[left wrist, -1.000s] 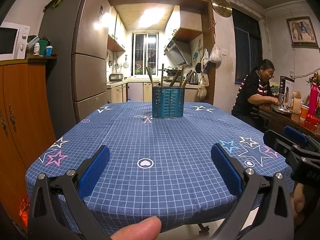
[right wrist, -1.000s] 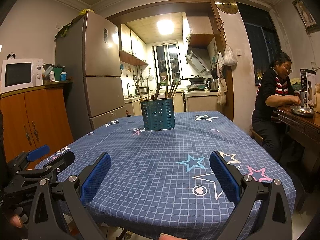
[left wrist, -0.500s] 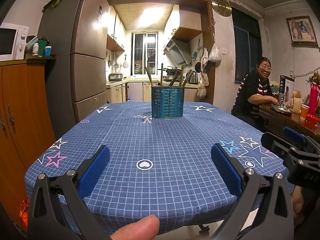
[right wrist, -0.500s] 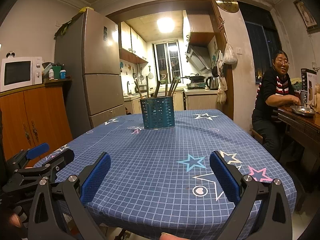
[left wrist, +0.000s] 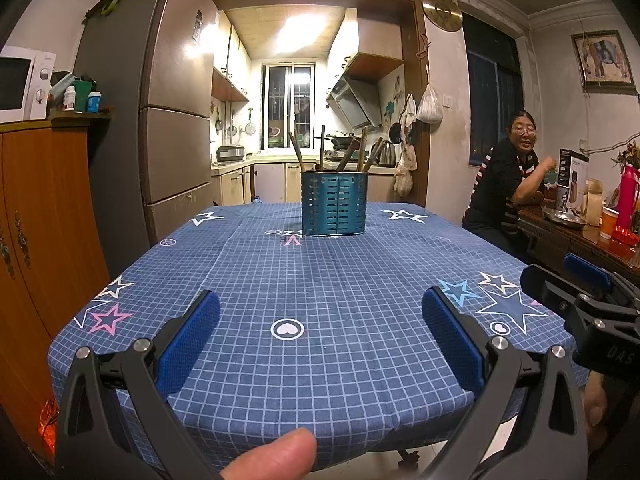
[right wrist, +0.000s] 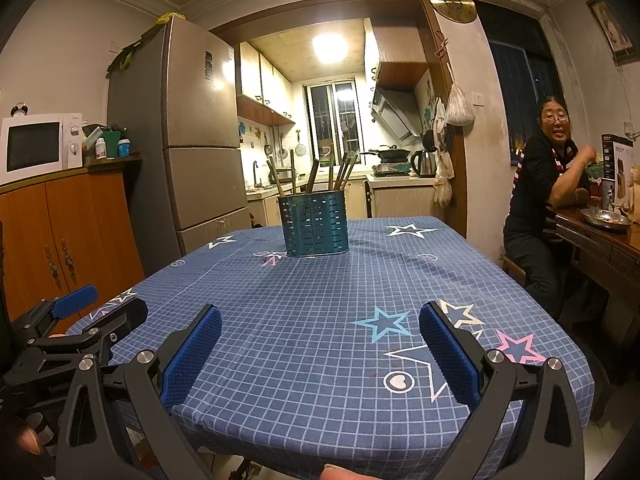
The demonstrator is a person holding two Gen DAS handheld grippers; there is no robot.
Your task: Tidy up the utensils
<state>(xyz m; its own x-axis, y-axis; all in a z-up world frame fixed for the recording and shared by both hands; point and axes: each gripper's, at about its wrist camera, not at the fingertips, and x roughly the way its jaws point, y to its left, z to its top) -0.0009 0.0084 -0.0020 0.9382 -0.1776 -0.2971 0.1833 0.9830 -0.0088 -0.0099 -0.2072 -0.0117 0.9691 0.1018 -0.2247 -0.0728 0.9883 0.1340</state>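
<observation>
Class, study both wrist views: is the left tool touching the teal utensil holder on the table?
Apart. The left wrist view shows the left tool open over the table's near edge, with a long stretch of bare tablecloth before the utensil holder.

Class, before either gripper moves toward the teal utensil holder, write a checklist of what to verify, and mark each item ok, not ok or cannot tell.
1. Left gripper open and empty: ok.
2. Right gripper open and empty: ok.
3. Teal slotted metal utensil holder upright on the blue star-patterned checked tablecloth: ok.
4. Wooden-handled utensils already standing in the holder: ok.
5. Loose utensils left on the cloth to sort: none visible, ok.
6. How the utensils are grouped inside the holder: cannot tell.
</observation>
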